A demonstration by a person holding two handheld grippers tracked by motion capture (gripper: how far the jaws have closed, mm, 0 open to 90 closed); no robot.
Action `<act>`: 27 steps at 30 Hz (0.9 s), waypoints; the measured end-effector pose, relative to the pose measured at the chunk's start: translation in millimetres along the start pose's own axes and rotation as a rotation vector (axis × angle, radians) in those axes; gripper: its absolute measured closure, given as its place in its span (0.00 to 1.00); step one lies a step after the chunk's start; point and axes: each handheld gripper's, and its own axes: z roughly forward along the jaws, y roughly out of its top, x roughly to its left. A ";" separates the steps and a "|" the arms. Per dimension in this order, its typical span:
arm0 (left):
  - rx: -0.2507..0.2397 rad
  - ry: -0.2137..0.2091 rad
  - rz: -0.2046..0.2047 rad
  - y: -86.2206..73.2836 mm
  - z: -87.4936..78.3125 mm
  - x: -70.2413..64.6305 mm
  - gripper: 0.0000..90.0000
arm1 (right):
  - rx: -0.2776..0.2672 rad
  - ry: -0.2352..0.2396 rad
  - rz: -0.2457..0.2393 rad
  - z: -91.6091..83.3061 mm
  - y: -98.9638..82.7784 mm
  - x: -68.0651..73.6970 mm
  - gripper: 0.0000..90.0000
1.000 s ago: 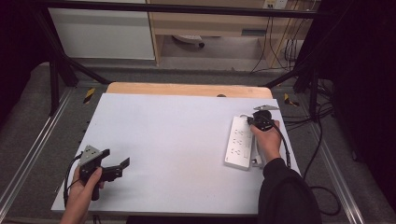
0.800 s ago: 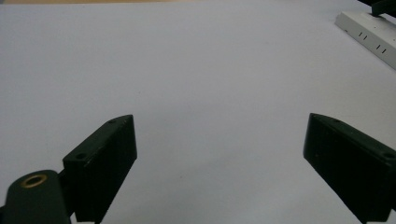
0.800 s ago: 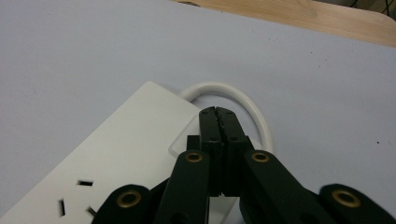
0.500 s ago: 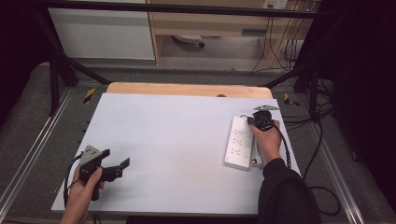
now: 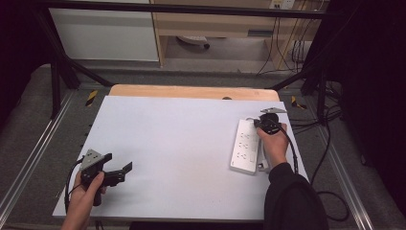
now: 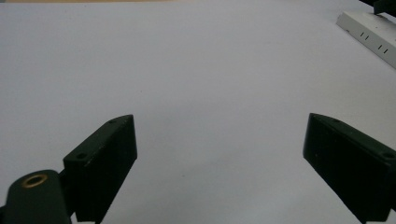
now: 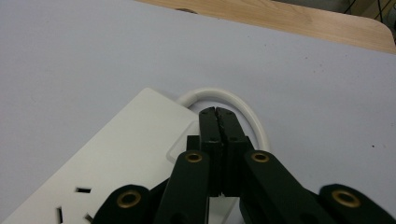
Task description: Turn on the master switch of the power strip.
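While right gripper (image 7: 218, 114) jaws meet over glossy slab-shaped power strip (image 5: 245, 146) (white plastic), left gripper (image 6: 219, 154) jaws wide.

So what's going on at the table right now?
A person holds a gripper in each hand over a white table. The right gripper, its fingers pressed shut, sits at the far end of a white power strip, right where the strip's white cord loops out; whether it presses a switch there is not clear. The left gripper waits open near the front left corner, nothing between its fingers.
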 end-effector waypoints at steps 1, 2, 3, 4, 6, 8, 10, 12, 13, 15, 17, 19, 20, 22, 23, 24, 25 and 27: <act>-0.001 0.000 0.000 0.0 -0.1 0.0 0.11 | 0.000 0.000 0.003 -0.1 0.0 -0.1 1.00; -0.001 0.001 0.002 0.1 -0.2 0.1 0.11 | -0.002 0.000 0.005 -0.1 -0.1 -0.3 1.00; -0.002 0.000 0.000 0.0 -0.3 0.1 0.11 | -0.001 0.001 0.007 -0.3 -0.2 -0.3 1.00; -0.002 0.000 -0.002 0.0 -0.4 0.0 0.11 | -0.002 0.001 0.009 -0.3 -0.2 -0.2 1.00; -0.002 0.001 -0.004 -0.1 -0.5 0.1 0.11 | -0.005 0.002 0.011 -0.1 -0.3 -0.3 1.00; -0.002 0.002 -0.004 -0.1 -0.5 0.2 0.11 | -0.005 0.004 0.012 -0.1 -0.3 -0.3 1.00; -0.003 0.002 -0.003 -0.1 -0.5 0.4 0.11 | -0.009 0.001 0.010 -0.3 -0.1 -0.3 1.00; -0.003 0.002 -0.003 -0.1 -0.5 0.4 0.11 | -0.018 0.001 0.014 -0.7 0.3 -0.3 1.00; -0.003 0.002 -0.003 -0.1 -0.5 0.5 0.11 | -0.021 0.004 0.016 -0.9 0.5 -0.2 1.00; -0.003 0.001 -0.003 -0.1 -0.5 0.5 0.11 | -0.023 0.007 0.017 -1.6 1.1 0.2 0.99; -0.003 0.000 -0.004 -0.2 -0.5 0.4 0.11 | -0.031 0.011 0.020 -2.0 1.6 0.6 0.99; -0.004 0.000 -0.004 -0.2 -0.6 0.5 0.11 | -0.035 0.013 0.018 -2.3 1.9 0.5 0.99; -0.004 0.001 -0.003 -0.1 -0.6 0.6 0.11 | -0.036 0.013 0.019 -2.4 1.9 0.4 0.99; -0.003 0.002 -0.001 -0.1 -0.7 0.8 0.11 | -0.038 0.013 0.020 -2.6 2.1 0.3 0.99; -0.004 0.003 -0.001 -0.1 -0.8 0.8 0.11 | -0.038 0.015 0.023 -2.9 2.2 0.4 0.99; -0.004 0.003 -0.001 -0.1 -0.8 0.8 0.11 | -0.040 0.016 0.025 -3.2 2.4 0.6 0.99; -0.004 0.003 -0.001 -0.1 -0.8 0.8 0.11 | -0.039 0.017 0.026 -3.4 2.4 0.8 0.99; -0.004 0.002 -0.003 -0.2 -0.7 0.6 0.11 | -0.038 0.018 0.026 -3.8 2.6 0.7 0.99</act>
